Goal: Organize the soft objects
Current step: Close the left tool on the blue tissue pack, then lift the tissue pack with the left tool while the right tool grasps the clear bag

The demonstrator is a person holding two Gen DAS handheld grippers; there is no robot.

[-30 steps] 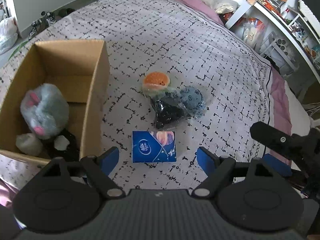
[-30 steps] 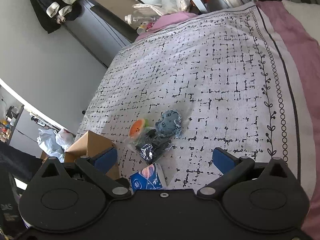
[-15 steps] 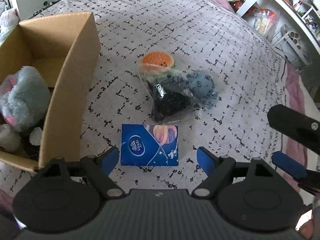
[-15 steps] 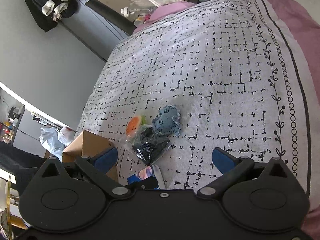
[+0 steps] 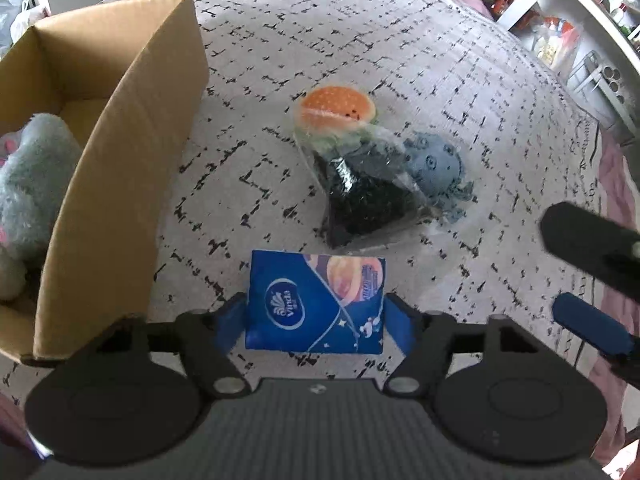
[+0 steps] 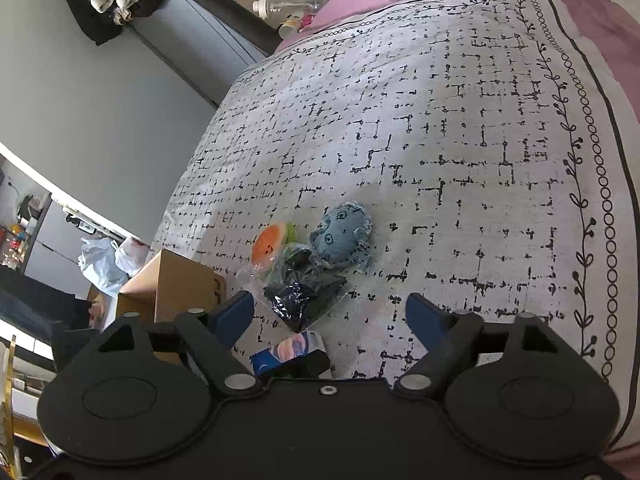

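The left tongs [image 5: 315, 316] have just been closing and now pinch the blue Vinda tissue pack [image 5: 316, 300] by its two sides on the bedspread [image 5: 360, 40]. At 12 o'clock from the pack lies a clear bag of dark items [image 5: 360, 196], with an orange plush [image 5: 338, 106] beyond and a blue plush octopus [image 5: 434, 164] at 1 o'clock. The cardboard box [image 5: 132, 152] at 10 o'clock holds a grey plush [image 5: 28, 172]. The right tongs [image 6: 330, 316] have also been closing, yet stand spread over nothing.

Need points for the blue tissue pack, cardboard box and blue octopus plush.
blue tissue pack [image 5: 316, 300], left wrist view, middle of its top face.
cardboard box [image 5: 120, 184], left wrist view, outer side wall.
blue octopus plush [image 6: 340, 236], right wrist view, its face.
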